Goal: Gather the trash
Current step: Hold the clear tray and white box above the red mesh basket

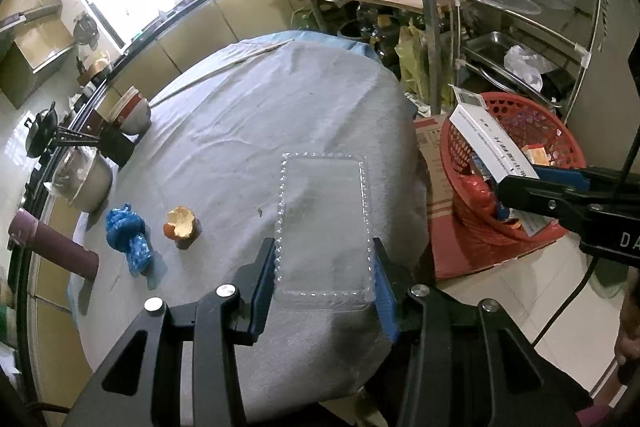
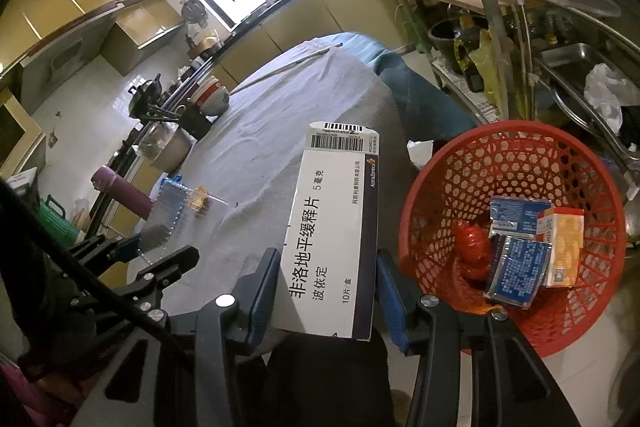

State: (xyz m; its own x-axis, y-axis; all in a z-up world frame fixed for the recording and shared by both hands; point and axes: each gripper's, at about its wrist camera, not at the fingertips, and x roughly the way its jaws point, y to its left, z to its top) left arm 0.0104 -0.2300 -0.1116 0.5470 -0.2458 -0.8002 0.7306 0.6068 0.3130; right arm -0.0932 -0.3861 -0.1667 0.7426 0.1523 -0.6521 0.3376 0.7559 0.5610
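Observation:
My left gripper (image 1: 323,251) is shut on a clear plastic tray (image 1: 324,211), held above the grey-clothed table (image 1: 248,131). On the cloth to the left lie a crumpled blue bag (image 1: 128,235) and an orange peel (image 1: 182,223). My right gripper (image 2: 327,259) is shut on a white medicine box (image 2: 332,211), just left of a red mesh basket (image 2: 440,187). That basket holds several packets and a red wad. In the left wrist view the right gripper (image 1: 508,183) holds the box (image 1: 488,143) over the basket (image 1: 520,115). The right wrist view shows the left gripper (image 2: 160,251) with the tray (image 2: 168,211).
The basket rests on a cardboard box (image 1: 436,155) on the floor beside the table. A metal rack (image 1: 520,7) with pots stands behind it. At the table's left edge are a maroon bottle (image 1: 52,243), a lidded pot (image 1: 84,175) and stacked bowls (image 1: 132,107). A long stick (image 1: 224,67) lies at the far side.

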